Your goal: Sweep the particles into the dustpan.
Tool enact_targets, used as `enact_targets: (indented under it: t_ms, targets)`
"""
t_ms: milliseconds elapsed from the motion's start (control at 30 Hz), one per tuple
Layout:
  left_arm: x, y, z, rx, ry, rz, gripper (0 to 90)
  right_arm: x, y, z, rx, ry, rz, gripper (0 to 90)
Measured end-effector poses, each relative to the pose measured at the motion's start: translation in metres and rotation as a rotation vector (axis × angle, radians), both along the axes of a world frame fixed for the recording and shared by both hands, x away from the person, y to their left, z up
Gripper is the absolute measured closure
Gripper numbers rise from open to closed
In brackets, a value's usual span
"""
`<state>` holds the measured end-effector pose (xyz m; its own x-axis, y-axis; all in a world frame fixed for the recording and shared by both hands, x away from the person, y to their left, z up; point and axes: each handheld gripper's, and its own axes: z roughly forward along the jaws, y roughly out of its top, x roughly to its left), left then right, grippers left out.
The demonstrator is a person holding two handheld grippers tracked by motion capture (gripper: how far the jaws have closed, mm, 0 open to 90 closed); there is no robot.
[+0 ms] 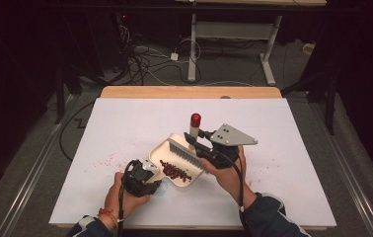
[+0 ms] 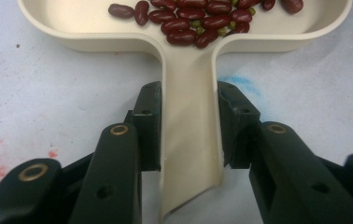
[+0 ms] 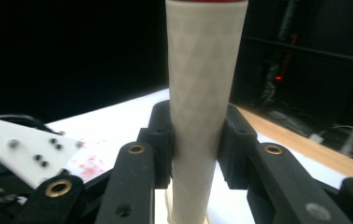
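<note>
A cream dustpan point(image 1: 174, 150) lies on the white table sheet, with several dark red beans point(image 1: 175, 171) piled in its pan. My left gripper point(image 1: 147, 174) is shut on the dustpan's flat handle point(image 2: 189, 121), and its pads press both sides of that handle. The beans point(image 2: 198, 18) lie just beyond the handle. My right gripper point(image 1: 198, 139) is shut on the cream handle point(image 3: 202, 102) of a brush point(image 1: 184, 150), whose red-capped end point(image 1: 195, 119) points up. The brush's grey bristles hang over the pan, tilted.
Faint red stains point(image 1: 106, 161) mark the white sheet point(image 1: 125, 123) left of the dustpan. A wooden table edge point(image 1: 189, 92) runs along the far side. Cables and desk legs point(image 1: 192, 54) lie on the floor beyond.
</note>
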<state>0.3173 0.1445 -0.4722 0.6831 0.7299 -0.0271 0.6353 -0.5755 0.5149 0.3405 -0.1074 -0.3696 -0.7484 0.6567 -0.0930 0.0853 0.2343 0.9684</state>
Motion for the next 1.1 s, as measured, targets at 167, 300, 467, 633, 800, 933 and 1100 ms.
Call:
enact_targets:
  t_ms: [167,300,467,633,800,933,1100]
  targets:
    - [0.001,0.001,-0.001,-0.005,0.007,-0.002,63.5,0.005,-0.016,-0.001,-0.038,-0.015,-0.047,70.1]
    - [0.0,0.001,0.0,-0.002,0.008,-0.003,63.5,0.008,-0.027,-0.007,-0.077,-0.007,-0.085,70.0]
    - [-0.001,0.003,0.0,-0.011,0.011,0.004,63.5,0.016,-0.035,-0.018,-0.113,-0.005,-0.129,70.1]
    - [-0.003,0.004,-0.001,-0.015,0.019,0.008,63.6,0.021,-0.032,-0.027,-0.071,0.036,-0.107,70.1]
    - [-0.003,0.003,-0.001,-0.017,0.015,0.013,63.5,0.011,-0.013,-0.03,-0.086,0.024,-0.068,70.0]
    - [-0.003,0.001,-0.002,-0.018,0.01,0.018,63.5,0.0,0.002,-0.032,-0.09,0.011,-0.022,70.0]
    - [-0.003,0.002,-0.002,-0.02,0.009,0.02,63.5,-0.011,0.006,-0.025,-0.064,0.006,0.032,70.1]
